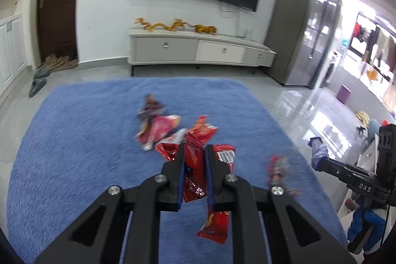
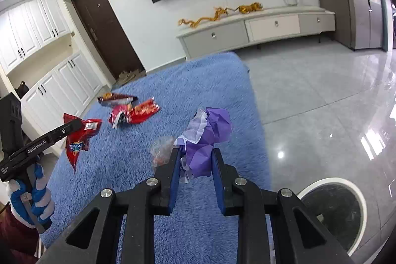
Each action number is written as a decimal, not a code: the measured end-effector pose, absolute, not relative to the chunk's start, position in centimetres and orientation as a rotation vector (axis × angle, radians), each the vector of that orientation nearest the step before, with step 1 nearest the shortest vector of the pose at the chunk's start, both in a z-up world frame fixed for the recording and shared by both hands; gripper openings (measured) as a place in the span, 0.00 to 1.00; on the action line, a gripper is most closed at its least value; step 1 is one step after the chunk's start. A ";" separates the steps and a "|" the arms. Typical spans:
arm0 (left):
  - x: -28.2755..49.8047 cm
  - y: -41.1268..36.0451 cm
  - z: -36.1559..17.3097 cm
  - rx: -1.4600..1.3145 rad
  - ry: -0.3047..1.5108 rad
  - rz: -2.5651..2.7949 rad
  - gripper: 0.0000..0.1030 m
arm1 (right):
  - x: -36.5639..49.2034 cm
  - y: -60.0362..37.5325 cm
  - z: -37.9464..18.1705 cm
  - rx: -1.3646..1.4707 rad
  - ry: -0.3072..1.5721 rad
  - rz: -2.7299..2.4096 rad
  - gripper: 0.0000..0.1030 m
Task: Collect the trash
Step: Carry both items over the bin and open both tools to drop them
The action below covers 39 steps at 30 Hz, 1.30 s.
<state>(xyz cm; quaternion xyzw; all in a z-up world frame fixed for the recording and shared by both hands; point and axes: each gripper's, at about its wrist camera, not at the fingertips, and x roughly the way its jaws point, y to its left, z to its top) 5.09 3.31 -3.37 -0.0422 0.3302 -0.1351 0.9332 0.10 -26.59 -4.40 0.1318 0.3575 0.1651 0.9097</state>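
Two grippers | left gripper [image 1: 194, 160] pinching glossy red foil wrapper [image 1: 195, 180] | right gripper [image 2: 196, 158] clamping crumpled purple paper [image 2: 208, 137] | shaggy blue rug [image 2: 198, 81], loose crinkled wrappers [image 2: 131, 111]

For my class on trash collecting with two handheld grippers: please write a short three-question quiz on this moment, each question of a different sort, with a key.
1. True or false: the left gripper is shut on a red snack wrapper.
2. Multiple choice: the right gripper holds A) a yellow dragon figure, B) crumpled purple paper, C) a grey slipper.
3. Fill in: the loose wrappers not yet picked up lie on the blue ____.

Key
1. True: the wrapper hangs pinched between the blue pads, clear of the rug.
2. B: the purple paper sits between the right fingers.
3. Rug: several red wrappers lie there, beyond the grippers.
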 end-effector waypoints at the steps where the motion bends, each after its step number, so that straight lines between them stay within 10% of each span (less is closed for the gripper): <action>1: 5.0 2.5 -3.1 -0.077 0.672 -0.296 0.13 | -0.1 -27.1 -4.2 0.278 0.729 0.334 0.23; 26: 4.9 -29.8 -6.0 0.154 0.859 -0.849 0.16 | -8.2 -46.2 -10.7 0.538 0.812 -0.115 0.25; 30: 5.7 -31.9 -7.5 0.139 0.913 -0.873 0.48 | -8.8 -47.5 -12.0 0.561 0.830 -0.145 0.30; 39: 6.1 -33.6 -9.0 0.130 0.965 -0.881 0.51 | -9.7 -49.0 -13.2 0.584 0.849 -0.189 0.40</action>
